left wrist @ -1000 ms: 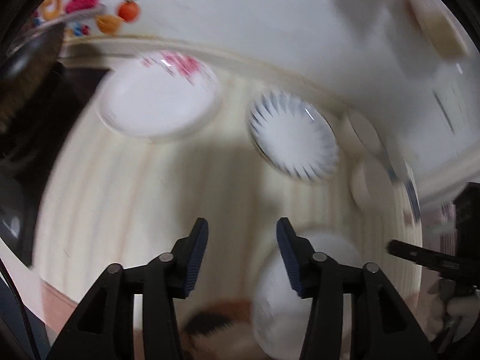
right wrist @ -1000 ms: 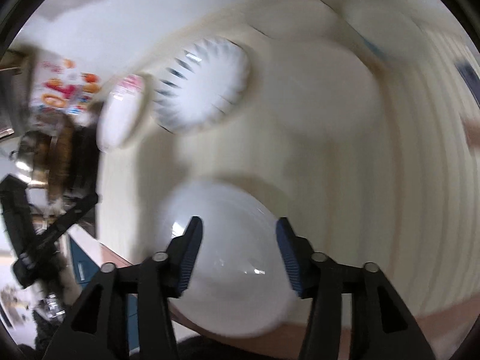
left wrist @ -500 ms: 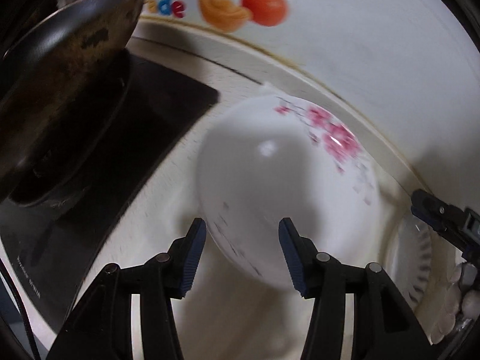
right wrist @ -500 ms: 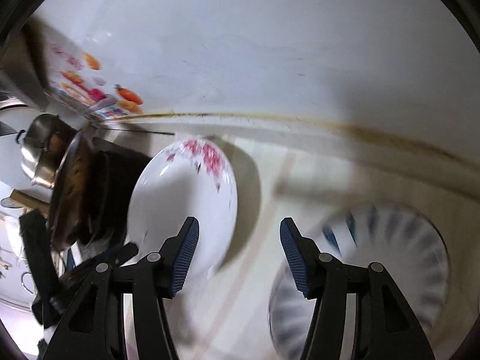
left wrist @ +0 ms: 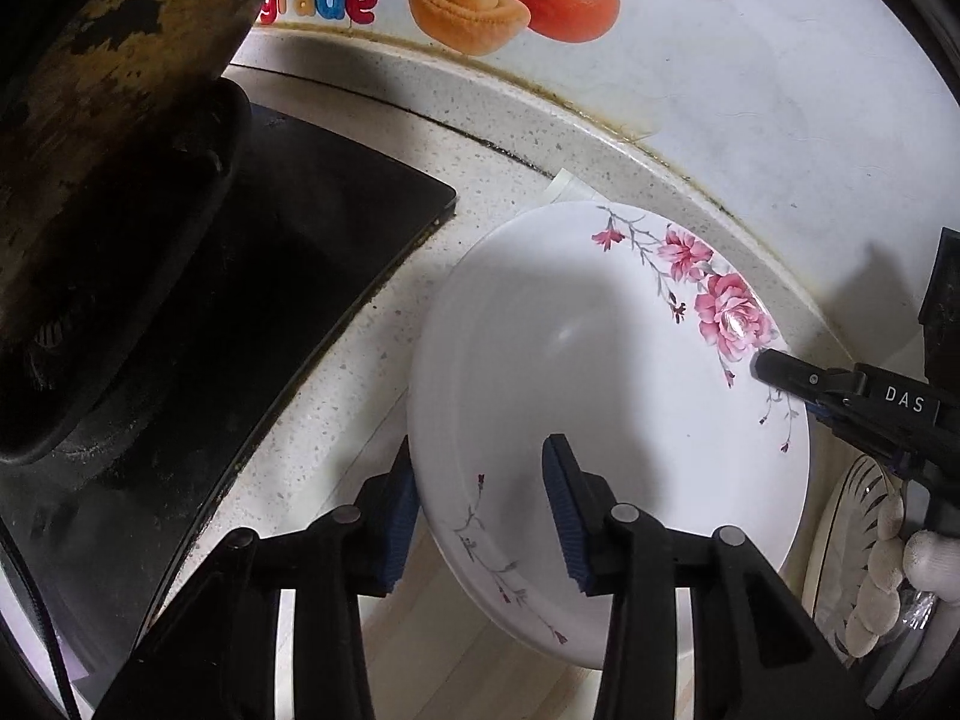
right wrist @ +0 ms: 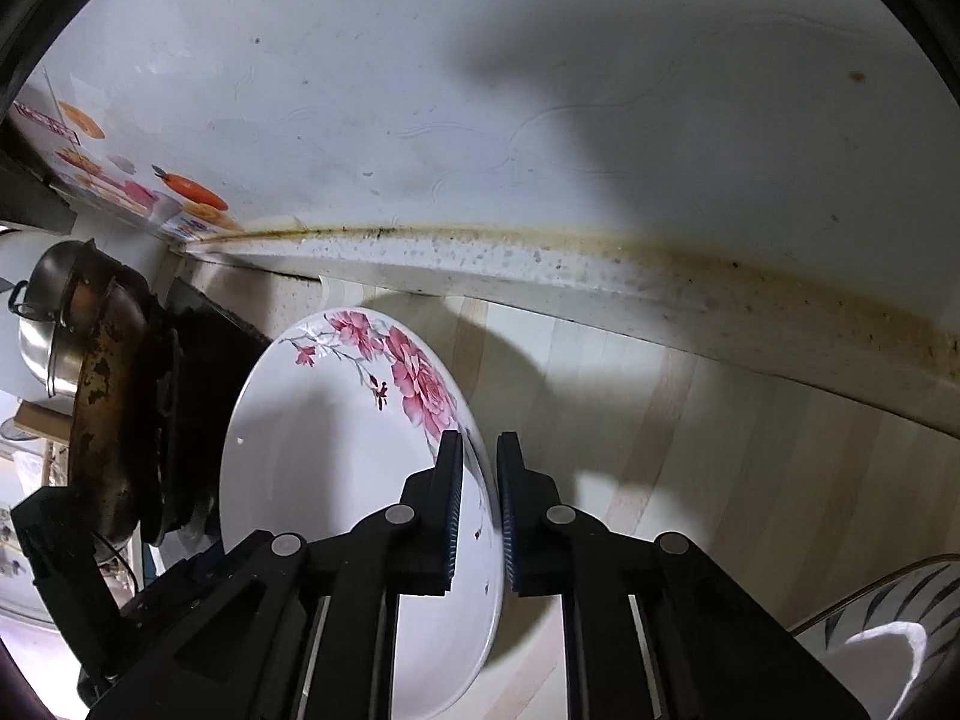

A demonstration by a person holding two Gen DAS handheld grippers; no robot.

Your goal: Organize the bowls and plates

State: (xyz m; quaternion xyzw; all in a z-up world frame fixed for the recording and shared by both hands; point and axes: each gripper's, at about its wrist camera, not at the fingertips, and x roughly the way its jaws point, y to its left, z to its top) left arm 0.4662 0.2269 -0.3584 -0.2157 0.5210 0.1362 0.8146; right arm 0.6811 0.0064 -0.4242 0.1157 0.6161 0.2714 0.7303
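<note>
A white plate with pink flowers (left wrist: pixel 600 372) lies on the counter beside the stove. It also shows in the right wrist view (right wrist: pixel 336 468). My left gripper (left wrist: pixel 480 504) is open and straddles the plate's near-left rim, one finger under it and one over it. My right gripper (right wrist: pixel 480 498) is shut on the plate's right rim; it also shows at the plate's right edge in the left wrist view (left wrist: pixel 840 396). A plate with dark blue ray marks (right wrist: pixel 888 624) lies at the right; a sliver of it shows in the left wrist view (left wrist: pixel 840 546).
A black stove top (left wrist: pixel 252 276) with a rusty wok (left wrist: pixel 102 138) stands left of the plate. A steel pot (right wrist: pixel 48 312) sits behind the wok. The white wall (right wrist: pixel 480 90) with fruit stickers runs along the back. Pale wood counter (right wrist: pixel 720 450) lies to the right.
Both grippers have come in onto the flowered plate. My right gripper has closed on its right rim. My left gripper now straddles the near-left rim, still open.
</note>
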